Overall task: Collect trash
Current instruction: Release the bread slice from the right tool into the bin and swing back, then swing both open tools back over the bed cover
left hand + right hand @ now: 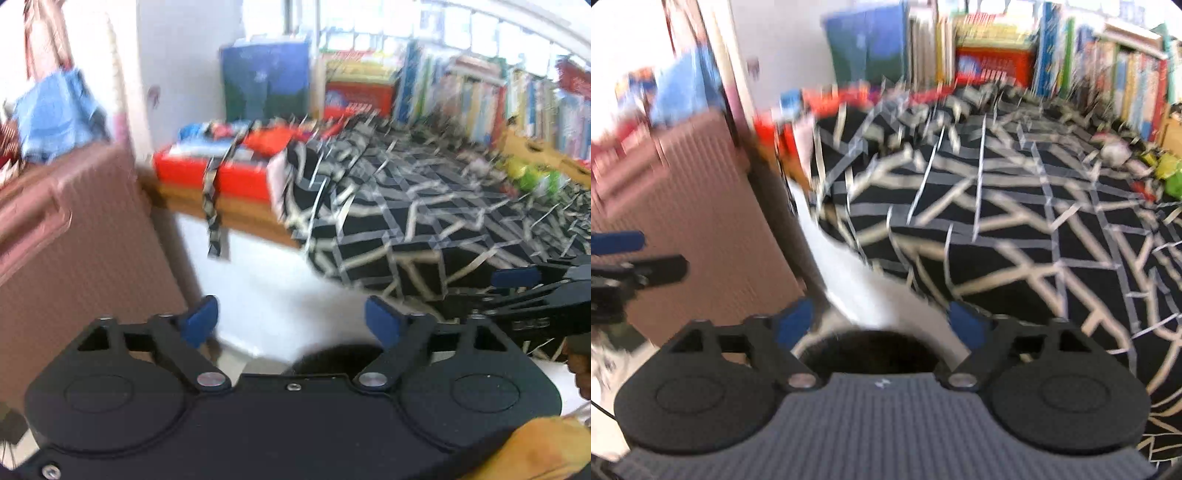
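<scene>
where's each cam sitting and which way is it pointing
Left wrist: on the left gripper, facing the patterned bedspread and book row; open jaws, right gripper, a sleeve show.
Right wrist: on the right gripper, same heading, closer to the bed; open jaws, left gripper at left edge.
Shared: pink suitcase, bedspread, books.

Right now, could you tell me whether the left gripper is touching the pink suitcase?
Apart. In the left wrist view the left gripper stands open and empty, with white floor showing between its left finger and the pink suitcase.
</scene>
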